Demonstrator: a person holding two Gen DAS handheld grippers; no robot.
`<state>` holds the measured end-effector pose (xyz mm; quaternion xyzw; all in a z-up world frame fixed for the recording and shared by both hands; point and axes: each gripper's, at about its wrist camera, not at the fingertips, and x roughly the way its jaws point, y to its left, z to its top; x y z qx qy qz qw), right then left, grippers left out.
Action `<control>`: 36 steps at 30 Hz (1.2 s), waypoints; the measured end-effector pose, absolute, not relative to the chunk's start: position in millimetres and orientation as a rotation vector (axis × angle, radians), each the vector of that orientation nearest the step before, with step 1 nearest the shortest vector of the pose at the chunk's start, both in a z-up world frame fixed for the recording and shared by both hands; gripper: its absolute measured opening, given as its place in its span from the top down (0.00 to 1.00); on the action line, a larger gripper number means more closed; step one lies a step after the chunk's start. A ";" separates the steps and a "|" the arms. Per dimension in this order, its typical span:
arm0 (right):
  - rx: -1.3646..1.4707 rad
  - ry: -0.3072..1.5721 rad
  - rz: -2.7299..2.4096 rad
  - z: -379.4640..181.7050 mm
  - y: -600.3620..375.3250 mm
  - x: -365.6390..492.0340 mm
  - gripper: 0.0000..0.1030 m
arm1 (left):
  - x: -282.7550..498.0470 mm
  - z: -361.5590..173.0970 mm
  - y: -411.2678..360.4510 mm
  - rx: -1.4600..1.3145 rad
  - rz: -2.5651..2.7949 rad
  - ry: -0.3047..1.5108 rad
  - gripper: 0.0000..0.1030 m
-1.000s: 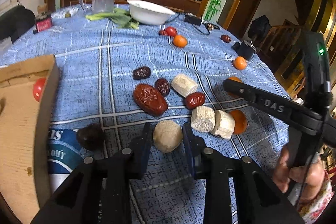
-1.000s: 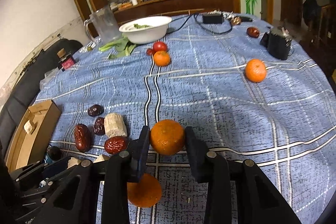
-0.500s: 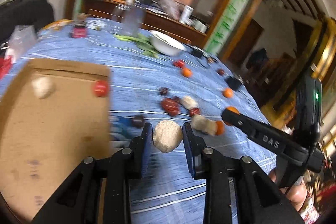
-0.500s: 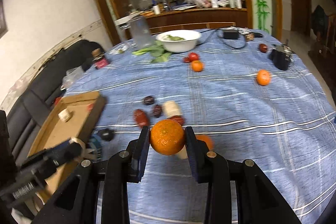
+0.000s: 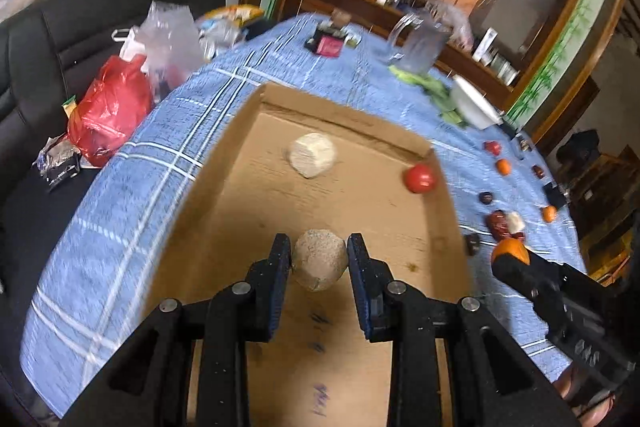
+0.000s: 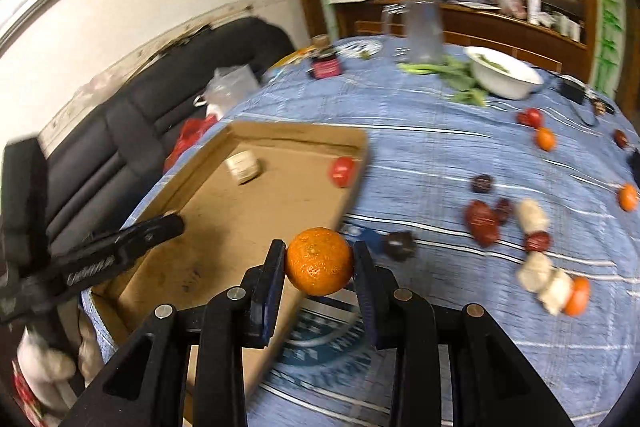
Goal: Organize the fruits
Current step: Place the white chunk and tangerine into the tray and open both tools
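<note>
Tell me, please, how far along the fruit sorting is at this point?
Early on. Already in the cardboard box: a pale chunk and a red fruit. In hand: the left gripper holds a beige chunk over the box, and the right gripper grips an orange near the box's edge. Left on the blue tablecloth: dark dates, pale chunks and several oranges.

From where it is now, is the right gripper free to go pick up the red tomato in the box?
Probably not yet. The right gripper is shut on an orange, so its fingers are occupied. The path to the red tomato in the cardboard box otherwise looks unblocked; the left gripper sits farther left.
</note>
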<state>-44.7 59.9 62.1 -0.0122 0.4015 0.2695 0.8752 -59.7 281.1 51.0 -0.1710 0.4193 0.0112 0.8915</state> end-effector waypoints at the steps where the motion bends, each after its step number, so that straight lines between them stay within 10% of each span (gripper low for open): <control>1: -0.034 0.841 0.570 60.5 66.6 -41.7 0.64 | -49.7 48.9 286.3 -0.347 0.029 0.894 0.72; 18: -0.115 0.972 0.585 21.3 128.9 25.8 0.64 | -8.6 25.5 297.3 -0.348 0.057 1.051 0.69; 36: -0.020 0.850 0.555 60.5 87.7 -7.8 0.46 | -73.3 82.8 311.9 -0.482 0.097 0.823 0.35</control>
